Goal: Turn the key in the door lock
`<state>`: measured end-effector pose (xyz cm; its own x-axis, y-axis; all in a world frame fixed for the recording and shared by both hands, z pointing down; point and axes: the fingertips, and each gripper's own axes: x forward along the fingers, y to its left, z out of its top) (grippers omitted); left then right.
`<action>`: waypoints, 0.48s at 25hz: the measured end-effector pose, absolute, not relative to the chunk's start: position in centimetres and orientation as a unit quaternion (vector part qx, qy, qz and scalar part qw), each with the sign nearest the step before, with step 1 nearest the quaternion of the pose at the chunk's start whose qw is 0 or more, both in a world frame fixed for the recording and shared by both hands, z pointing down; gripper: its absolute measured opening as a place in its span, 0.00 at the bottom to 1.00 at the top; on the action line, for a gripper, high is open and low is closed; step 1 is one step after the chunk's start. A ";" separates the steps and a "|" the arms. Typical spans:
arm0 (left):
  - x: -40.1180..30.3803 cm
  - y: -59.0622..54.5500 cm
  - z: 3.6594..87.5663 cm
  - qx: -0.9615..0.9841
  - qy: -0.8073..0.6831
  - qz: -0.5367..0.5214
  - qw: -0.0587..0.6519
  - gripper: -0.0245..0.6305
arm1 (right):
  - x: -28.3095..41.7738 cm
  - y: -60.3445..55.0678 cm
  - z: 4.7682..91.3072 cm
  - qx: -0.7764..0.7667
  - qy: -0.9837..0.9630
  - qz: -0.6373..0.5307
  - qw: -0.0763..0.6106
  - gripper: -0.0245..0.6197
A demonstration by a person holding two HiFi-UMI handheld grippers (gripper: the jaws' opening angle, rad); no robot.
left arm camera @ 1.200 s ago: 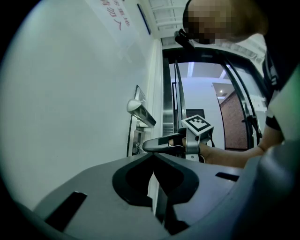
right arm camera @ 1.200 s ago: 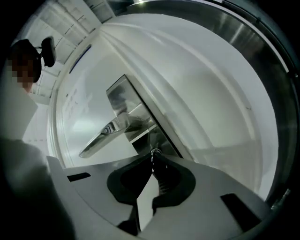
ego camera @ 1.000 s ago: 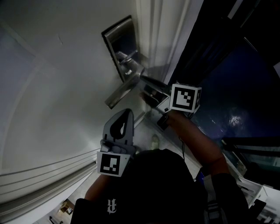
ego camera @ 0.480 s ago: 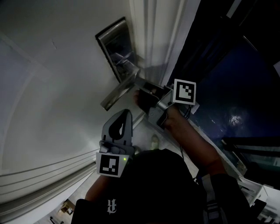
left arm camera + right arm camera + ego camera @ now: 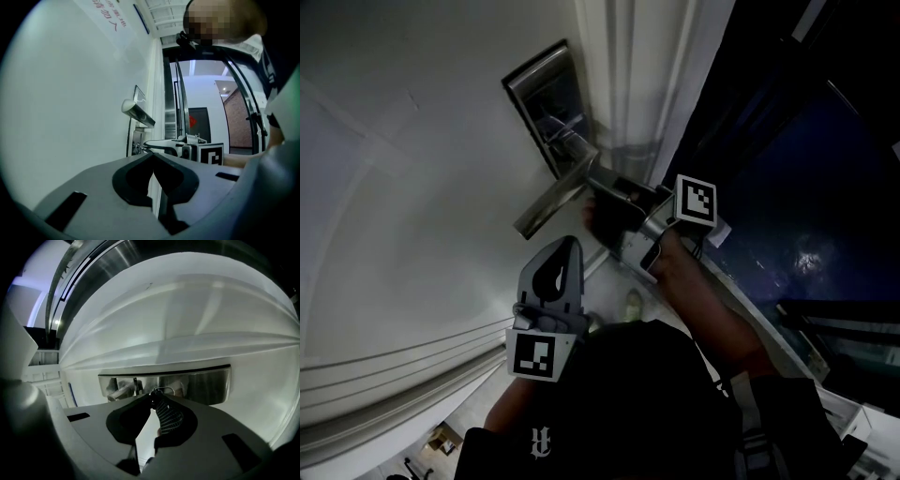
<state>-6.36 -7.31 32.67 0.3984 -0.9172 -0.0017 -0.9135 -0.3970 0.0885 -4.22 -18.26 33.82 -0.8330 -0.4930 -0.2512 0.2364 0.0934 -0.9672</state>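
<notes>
Two grippers logged. Right gripper (image 5: 602,190): jaws pinched the key (image 5: 161,389), which sat in the lock plate (image 5: 201,384) dead ahead, apparently in line with the jaws. Left gripper (image 5: 566,246): jaws pressed together on nothing, farther off, below the door handle (image 5: 551,203).

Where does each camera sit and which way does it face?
Head view: on the person's head, looking down the door at the handle; left gripper, right gripper and right forearm show.
Left gripper view: on the left gripper, facing along the door; shut, empty jaws show.
Right gripper view: on the right gripper, facing the lock plate; jaws grip the key.
Head and left gripper views share the right gripper.
</notes>
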 end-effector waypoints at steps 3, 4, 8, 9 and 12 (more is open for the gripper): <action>-6.4 -7.4 32.8 0.833 -0.551 -0.023 0.037 0.05 | -4.3 -18.2 33.8 -0.064 0.666 -0.682 0.295 0.09; -6.4 -7.4 32.8 0.833 -0.552 -0.022 0.037 0.05 | -4.4 -18.2 33.9 -0.052 0.659 -0.686 0.304 0.09; -6.4 -7.5 32.9 0.831 -0.554 -0.018 0.037 0.05 | -4.4 -18.3 33.9 -0.015 0.629 -0.700 0.338 0.09; -6.4 -7.5 32.9 0.831 -0.555 -0.017 0.036 0.05 | -4.5 -18.3 33.9 -0.009 0.624 -0.701 0.344 0.09; -6.4 -7.5 32.9 0.830 -0.556 -0.014 0.036 0.05 | -4.5 -18.3 33.9 0.008 0.614 -0.703 0.359 0.10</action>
